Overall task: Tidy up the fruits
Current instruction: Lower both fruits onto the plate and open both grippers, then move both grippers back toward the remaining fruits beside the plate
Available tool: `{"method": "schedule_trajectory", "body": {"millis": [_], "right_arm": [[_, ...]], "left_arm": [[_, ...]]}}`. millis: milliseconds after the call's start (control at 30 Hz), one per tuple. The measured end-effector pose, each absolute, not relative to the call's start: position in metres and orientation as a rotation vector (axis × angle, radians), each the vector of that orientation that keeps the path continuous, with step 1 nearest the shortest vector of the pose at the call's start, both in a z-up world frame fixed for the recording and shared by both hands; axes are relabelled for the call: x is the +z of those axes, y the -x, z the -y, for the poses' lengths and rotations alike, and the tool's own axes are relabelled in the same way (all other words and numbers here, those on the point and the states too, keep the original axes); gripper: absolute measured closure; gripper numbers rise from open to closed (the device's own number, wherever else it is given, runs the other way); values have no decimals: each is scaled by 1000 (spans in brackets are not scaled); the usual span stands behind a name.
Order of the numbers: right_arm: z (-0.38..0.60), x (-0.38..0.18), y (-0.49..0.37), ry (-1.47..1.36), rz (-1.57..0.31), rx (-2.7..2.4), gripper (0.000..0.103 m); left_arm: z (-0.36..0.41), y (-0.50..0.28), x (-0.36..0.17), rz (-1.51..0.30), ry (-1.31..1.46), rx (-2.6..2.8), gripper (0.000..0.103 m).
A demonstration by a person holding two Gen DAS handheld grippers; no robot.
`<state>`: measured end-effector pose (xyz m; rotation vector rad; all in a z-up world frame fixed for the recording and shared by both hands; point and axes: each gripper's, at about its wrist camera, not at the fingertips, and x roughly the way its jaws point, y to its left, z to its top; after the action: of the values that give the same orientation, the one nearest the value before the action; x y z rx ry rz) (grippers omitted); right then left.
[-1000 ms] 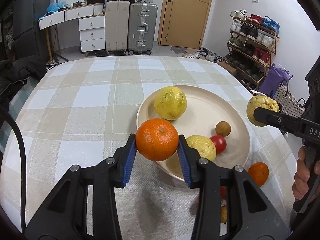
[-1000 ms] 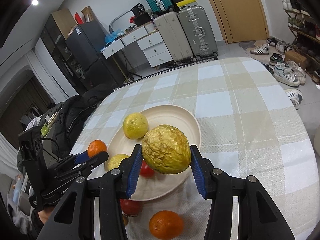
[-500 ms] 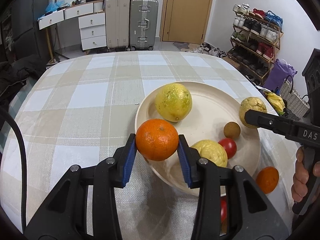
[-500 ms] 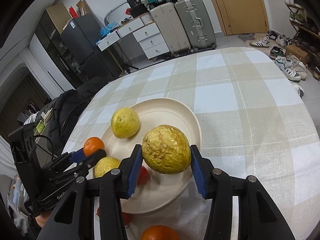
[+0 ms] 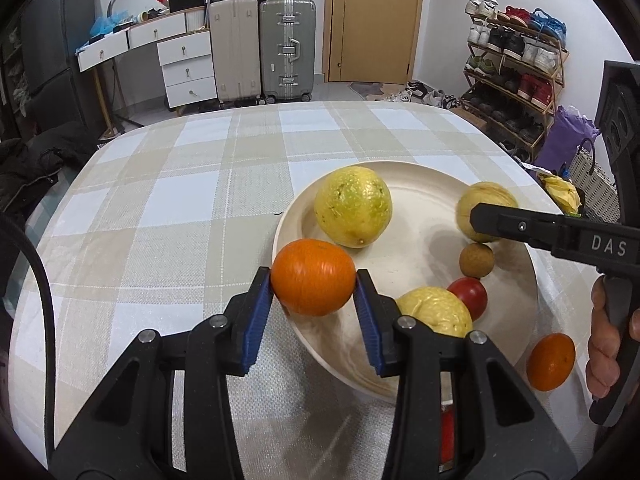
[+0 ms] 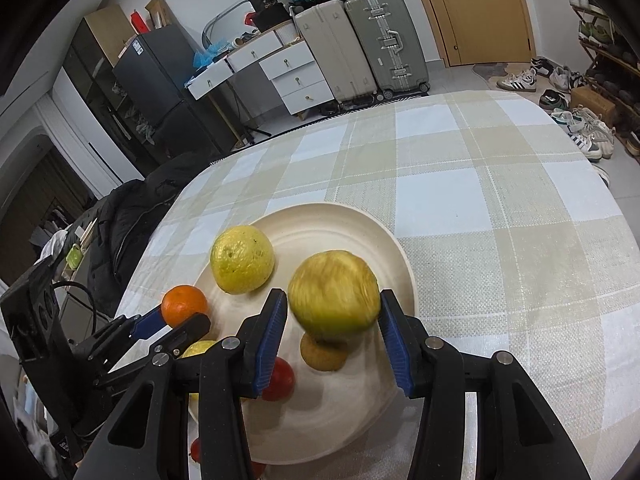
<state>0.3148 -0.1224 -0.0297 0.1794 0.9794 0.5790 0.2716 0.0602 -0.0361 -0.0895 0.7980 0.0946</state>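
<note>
The left gripper (image 5: 314,282) clamps a smooth, round orange (image 5: 313,277) over the near rim of the cream plate (image 5: 420,240). The right gripper (image 6: 333,322) holds a wrinkled yellow fruit (image 6: 334,290), blurred, apparently pinched between its blue ribbed pads, above the plate on the checked cloth (image 5: 180,200).

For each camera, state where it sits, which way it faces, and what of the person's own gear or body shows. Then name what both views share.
Left wrist: sits on the left claw, looking down along its fingers at the orange it grips over the plate rim; the right claw and a hand show at the right.
Right wrist: sits on the right claw, looking down at the wrinkled yellow fruit between its fingers above the plate; the left claw shows at lower left.
Shared: plate, both gripped fruits, checked tablecloth, suitcases.
</note>
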Motion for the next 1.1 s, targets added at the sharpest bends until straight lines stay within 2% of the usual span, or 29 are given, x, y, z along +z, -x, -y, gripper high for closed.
{"method": "schedule_trajectory", "body": {"millis": [167, 233, 267, 333, 433, 467, 500, 600, 667, 1100], "right_arm": [[129, -24, -307, -143, -961, 567, 53], [135, -20, -302, -138, -959, 561, 47], [138, -19, -299, -134, -954, 559, 42], [145, -15, -290, -130, -939, 556, 22], [154, -11, -277, -126, -928, 550, 9], [156, -11, -272, -119, -926, 551, 7], [158, -10, -267, -104, -917, 562, 6], [159, -11, -254, -61, -901, 587, 1], [159, -12, -247, -31, -912, 582, 1], [158, -12, -206, 5, -953, 574, 0]], "left_arm": [[-65, -269, -35, -821, 130, 69, 61], [-67, -266, -35, -826, 143, 67, 58], [-68, -264, -35, -825, 144, 73, 53], [-68, -257, -33, -819, 147, 77, 43], [-69, -242, -27, -794, 143, 86, 29], [-69, -238, -25, -787, 147, 85, 21], [-69, -232, -24, -780, 154, 81, 18], [-68, -215, -19, -767, 155, 76, 13], [-66, -203, -17, -759, 148, 79, 1], [-59, -150, -1, -717, 133, 60, 1]]}}
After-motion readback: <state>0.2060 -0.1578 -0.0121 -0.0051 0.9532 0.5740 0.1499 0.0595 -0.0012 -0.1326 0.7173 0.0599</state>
